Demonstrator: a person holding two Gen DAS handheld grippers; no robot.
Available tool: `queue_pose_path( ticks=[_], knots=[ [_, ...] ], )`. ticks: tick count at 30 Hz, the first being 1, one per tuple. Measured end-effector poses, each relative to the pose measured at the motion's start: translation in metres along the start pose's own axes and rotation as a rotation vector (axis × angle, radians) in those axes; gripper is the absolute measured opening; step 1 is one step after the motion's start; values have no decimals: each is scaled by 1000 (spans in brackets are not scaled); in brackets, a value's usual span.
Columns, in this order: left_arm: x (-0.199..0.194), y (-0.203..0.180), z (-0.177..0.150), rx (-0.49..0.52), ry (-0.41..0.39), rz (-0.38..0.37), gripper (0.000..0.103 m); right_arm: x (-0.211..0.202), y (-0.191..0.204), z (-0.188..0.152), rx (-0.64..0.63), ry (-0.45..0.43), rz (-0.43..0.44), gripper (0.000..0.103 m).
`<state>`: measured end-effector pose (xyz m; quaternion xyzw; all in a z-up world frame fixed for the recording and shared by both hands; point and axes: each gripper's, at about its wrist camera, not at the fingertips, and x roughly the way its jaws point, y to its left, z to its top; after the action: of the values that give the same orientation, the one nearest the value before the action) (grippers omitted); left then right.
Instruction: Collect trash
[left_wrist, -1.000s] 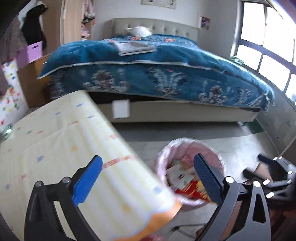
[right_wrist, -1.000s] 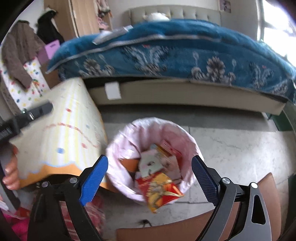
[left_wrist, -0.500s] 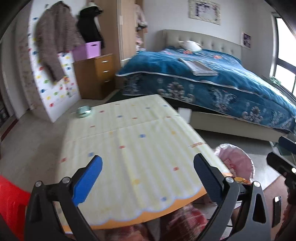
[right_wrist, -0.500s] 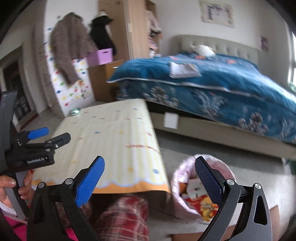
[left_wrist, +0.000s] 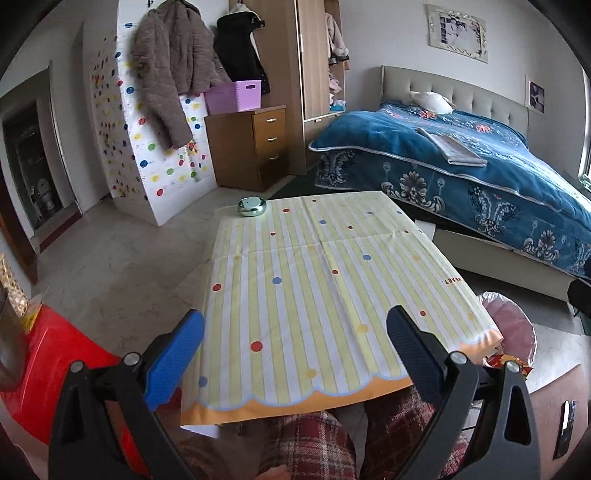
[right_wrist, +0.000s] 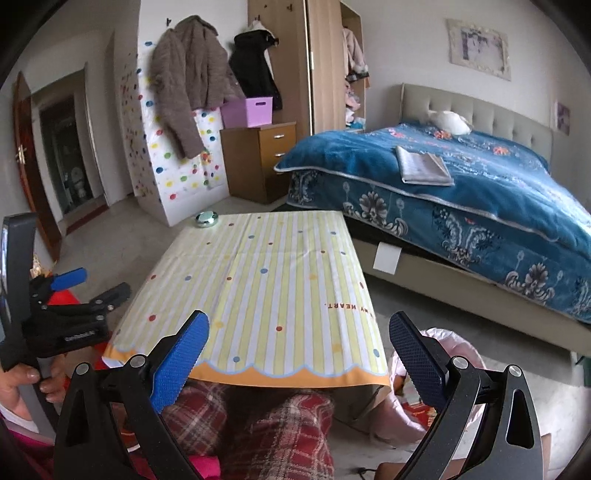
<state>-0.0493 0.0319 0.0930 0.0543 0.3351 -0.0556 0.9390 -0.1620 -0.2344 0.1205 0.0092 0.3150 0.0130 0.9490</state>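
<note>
Both tools are raised over a low table covered by a yellow-and-white striped cloth with coloured dots (left_wrist: 321, 291), and neither carries anything: the left gripper (left_wrist: 295, 354) has its blue-padded jaws spread wide with only the cloth visible between them, and the right gripper (right_wrist: 301, 352) is likewise spread and empty. The task's receptacle, a bin lined with a pale pink plastic bag (left_wrist: 511, 332), stands on the floor just beside the table's near right corner, and a red-and-yellow printed wrapper (left_wrist: 508, 363) shows at its rim, so some rubbish seems to be collected already. The cloth itself looks bare of litter; the only object on it is a small round shiny silver-green dish (left_wrist: 252, 205) at the far left corner, which does not read as trash. Judging by this, the collecting looks close to finished, unless litter lies out of view.
</note>
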Motion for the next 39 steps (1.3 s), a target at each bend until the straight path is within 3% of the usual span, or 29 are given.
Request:
queue_pose_path(
  ticks=[7, 11, 39],
  knots=[
    [0, 1, 1, -1, 2, -11, 96, -7, 3, 6, 0, 7, -8, 97],
    [4, 0, 0, -1, 10, -12, 96, 14, 14, 20, 0, 17, -8, 97],
    [10, -2, -2, -2, 24, -15, 96, 32, 9, 14, 14, 29, -12, 97]
  ],
)
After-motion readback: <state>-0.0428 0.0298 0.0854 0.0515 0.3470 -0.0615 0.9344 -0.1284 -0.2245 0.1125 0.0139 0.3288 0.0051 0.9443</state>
